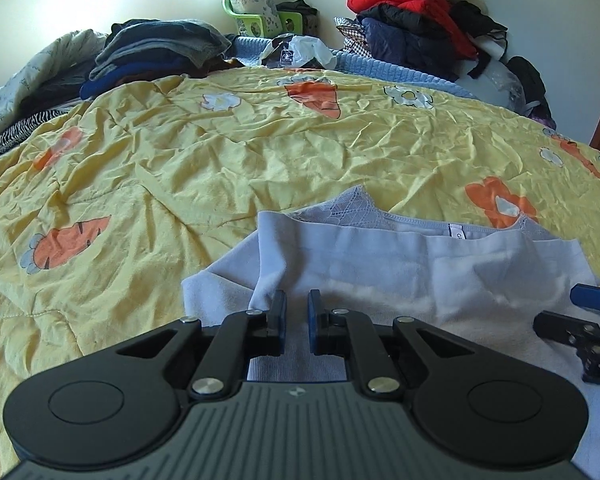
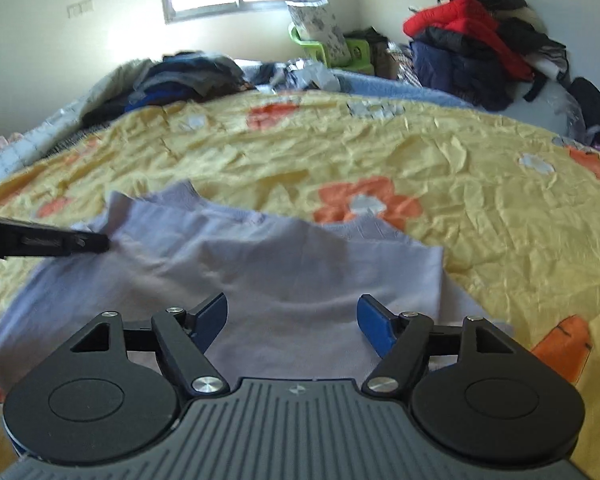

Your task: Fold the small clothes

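Note:
A small pale lavender garment (image 1: 400, 264) with a lace waistband and a white label lies on the yellow carrot-print bedspread (image 1: 260, 152). My left gripper (image 1: 296, 300) sits over its left part with jaws nearly together, and a raised fold of the cloth touches the left finger (image 1: 278, 312); no cloth shows between the pads. My right gripper (image 2: 292, 320) is open and empty above the garment's (image 2: 260, 264) near middle. The left gripper's tip (image 2: 80, 242) shows at the garment's left edge in the right wrist view. The right gripper also shows in the left wrist view (image 1: 588, 312).
A stack of dark folded clothes (image 1: 160, 52) lies at the bed's far left. A pile of red and dark jackets (image 1: 416, 20) stands at the far right. A green stool with a pillow (image 1: 256, 12) is in the corner under the window.

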{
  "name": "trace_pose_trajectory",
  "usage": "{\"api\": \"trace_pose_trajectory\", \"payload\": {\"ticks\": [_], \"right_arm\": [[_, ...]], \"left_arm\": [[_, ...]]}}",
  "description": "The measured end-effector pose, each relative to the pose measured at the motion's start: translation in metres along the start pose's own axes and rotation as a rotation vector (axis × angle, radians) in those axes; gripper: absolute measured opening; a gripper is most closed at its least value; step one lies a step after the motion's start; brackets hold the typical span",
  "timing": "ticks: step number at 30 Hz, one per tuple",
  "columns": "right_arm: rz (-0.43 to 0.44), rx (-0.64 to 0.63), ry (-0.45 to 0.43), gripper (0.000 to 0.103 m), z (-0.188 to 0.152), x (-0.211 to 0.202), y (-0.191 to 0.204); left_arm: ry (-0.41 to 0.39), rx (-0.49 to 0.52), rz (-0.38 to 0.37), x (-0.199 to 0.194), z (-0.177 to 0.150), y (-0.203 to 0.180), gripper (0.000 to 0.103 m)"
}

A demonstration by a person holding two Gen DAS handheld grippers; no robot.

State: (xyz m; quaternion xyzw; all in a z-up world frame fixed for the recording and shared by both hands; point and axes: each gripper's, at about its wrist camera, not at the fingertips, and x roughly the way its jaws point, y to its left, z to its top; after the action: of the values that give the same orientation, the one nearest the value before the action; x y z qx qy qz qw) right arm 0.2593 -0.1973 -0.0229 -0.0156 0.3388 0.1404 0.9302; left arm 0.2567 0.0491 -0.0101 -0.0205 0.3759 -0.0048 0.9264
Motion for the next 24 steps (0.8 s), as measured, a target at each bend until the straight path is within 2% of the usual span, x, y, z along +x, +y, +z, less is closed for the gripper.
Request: {"api": "trace_pose_trajectory", "payload": {"ticks": [3, 6, 11, 13, 14, 15, 16, 18, 21, 24], "right_arm": [[-0.022, 0.053, -0.028, 0.075, -0.002, -0.006, -0.005], [-0.042, 0.037, -0.06, 0.077, -0.006, -0.022, 0.005], [0.032, 0.024, -0.091, 0.083, -0.017, -0.045, 0.024], [0.032, 0.012, -0.087, 0.084, -0.023, -0.049, 0.032], [0.029, 0.007, -0.086, 0.085, -0.027, -0.051, 0.036], [0.025, 0.004, -0.084, 0.085, -0.031, -0.052, 0.039], [0.02, 0.008, -0.081, 0.087, -0.035, -0.052, 0.041], [0.011, 0.022, -0.074, 0.089, -0.044, -0.051, 0.042], [-0.013, 0.005, -0.096, 0.093, -0.057, -0.052, 0.046], [-0.035, -0.03, -0.115, 0.1, -0.065, -0.056, 0.053]], "left_arm": [[-0.004, -0.007, 0.001, -0.004, -0.002, 0.003, 0.011], [-0.017, -0.021, -0.002, -0.012, -0.004, 0.005, 0.011], [-0.063, 0.02, 0.003, -0.036, -0.021, 0.001, 0.011], [-0.082, 0.037, 0.021, -0.045, -0.032, 0.0, 0.013], [-0.09, 0.037, 0.032, -0.048, -0.038, 0.001, 0.018], [-0.096, 0.03, 0.043, -0.051, -0.044, 0.001, 0.029], [-0.101, 0.019, 0.05, -0.053, -0.05, 0.002, 0.036], [-0.12, -0.002, 0.062, -0.057, -0.063, 0.004, 0.068], [-0.148, -0.007, 0.097, -0.06, -0.082, 0.005, 0.072], [-0.165, -0.02, 0.095, -0.063, -0.093, 0.008, 0.074]]}}
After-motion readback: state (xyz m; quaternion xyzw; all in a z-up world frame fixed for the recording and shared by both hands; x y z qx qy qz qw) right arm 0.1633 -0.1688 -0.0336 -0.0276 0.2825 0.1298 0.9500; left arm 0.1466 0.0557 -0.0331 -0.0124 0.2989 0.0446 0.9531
